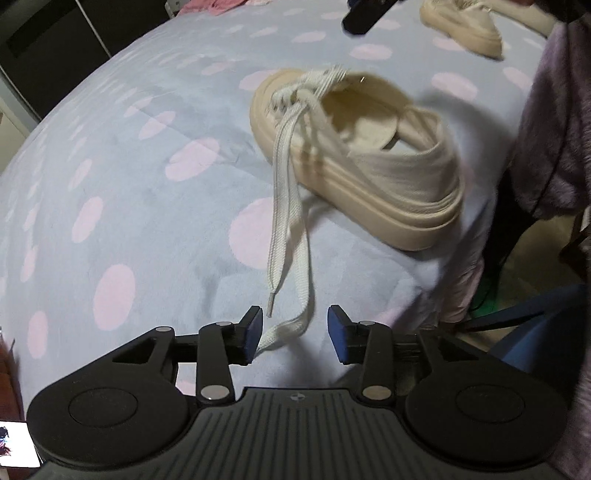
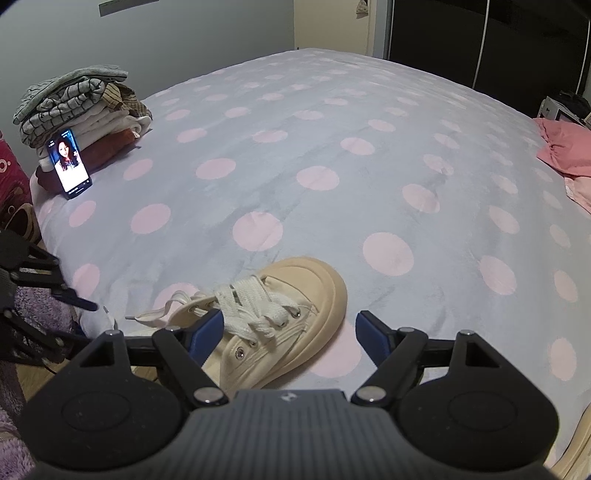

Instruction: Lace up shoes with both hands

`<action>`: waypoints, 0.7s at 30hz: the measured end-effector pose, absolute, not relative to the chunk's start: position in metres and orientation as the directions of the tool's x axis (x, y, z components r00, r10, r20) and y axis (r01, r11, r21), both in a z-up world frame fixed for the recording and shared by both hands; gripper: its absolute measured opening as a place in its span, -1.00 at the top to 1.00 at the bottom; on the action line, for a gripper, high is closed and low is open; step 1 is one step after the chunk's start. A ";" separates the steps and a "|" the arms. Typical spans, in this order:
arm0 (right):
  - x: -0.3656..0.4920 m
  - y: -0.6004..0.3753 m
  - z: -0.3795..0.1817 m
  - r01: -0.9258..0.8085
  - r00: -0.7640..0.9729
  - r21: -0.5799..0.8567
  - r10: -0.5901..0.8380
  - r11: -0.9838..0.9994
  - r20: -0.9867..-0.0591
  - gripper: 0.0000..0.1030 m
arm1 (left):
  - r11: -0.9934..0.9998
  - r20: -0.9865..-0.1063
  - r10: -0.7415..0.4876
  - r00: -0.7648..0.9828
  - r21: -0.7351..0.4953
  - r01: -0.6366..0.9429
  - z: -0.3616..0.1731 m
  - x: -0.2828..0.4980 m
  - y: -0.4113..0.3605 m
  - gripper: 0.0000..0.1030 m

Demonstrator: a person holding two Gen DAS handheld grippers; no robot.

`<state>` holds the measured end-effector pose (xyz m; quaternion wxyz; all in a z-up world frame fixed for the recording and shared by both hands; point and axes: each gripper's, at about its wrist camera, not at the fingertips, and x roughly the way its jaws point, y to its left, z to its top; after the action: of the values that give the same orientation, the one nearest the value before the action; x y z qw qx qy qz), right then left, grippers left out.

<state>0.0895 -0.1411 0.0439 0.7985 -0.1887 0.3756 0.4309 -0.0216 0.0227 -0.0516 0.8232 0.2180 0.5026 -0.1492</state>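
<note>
Left wrist view: the left gripper (image 1: 295, 332) hangs over the spotted blanket (image 1: 122, 192) with its jaws apart; a white lace (image 1: 291, 206) runs from the near shoe (image 1: 362, 155) down between the blue pads (image 1: 255, 332), brushing the left one, not pinched; a second lace end lies loose just beside it; this shoe sits near the blanket's right edge; a second shoe (image 1: 465, 26) lies toward the far right corner.

Right wrist view: the right gripper (image 2: 291, 339) stands wide open above the laced front of a shoe (image 2: 295, 317) at the blanket's (image 2: 332, 155) near edge, gripping nothing; a phone (image 2: 69, 162) leans on folded clothes (image 2: 81, 107) at the far left corner.
</note>
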 end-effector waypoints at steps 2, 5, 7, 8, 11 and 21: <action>0.089 -0.139 0.043 -0.833 0.343 0.022 0.547 0.553 -0.764 -0.57 | 0.871 -0.902 -0.021 0.431 0.195 0.451 -0.060 -0.016 0.026 0.55; 0.089 -0.137 0.041 -0.838 0.337 0.019 0.546 0.545 -0.767 -0.57 | 0.889 -0.914 -0.013 0.405 0.175 0.423 -0.068 -0.009 0.033 0.74; 0.088 -0.135 0.040 -0.842 0.333 0.016 0.542 0.540 -0.771 -0.57 | 0.897 -0.921 0.012 0.390 0.183 0.402 -0.073 -0.006 0.039 0.84; 0.088 -0.134 0.039 -0.843 0.330 0.016 0.541 0.537 -0.773 -0.57 | 0.902 -0.923 0.032 0.383 0.192 0.387 -0.076 -0.004 0.043 0.88; 0.087 -0.131 0.039 -0.848 0.324 0.015 0.540 0.530 -0.777 -0.57 | 0.914 -0.922 0.069 0.380 0.212 0.347 -0.078 0.005 0.056 0.90; 0.082 -0.123 0.044 -0.870 0.288 0.045 0.582 0.490 -0.760 -0.57 | 0.928 -0.894 0.157 0.421 0.279 0.247 -0.072 0.031 0.083 0.96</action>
<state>0.0824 -0.1233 0.0437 0.7789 -0.1938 0.3721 0.4661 0.0309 0.0828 -0.0724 0.8216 0.1880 0.5374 -0.0276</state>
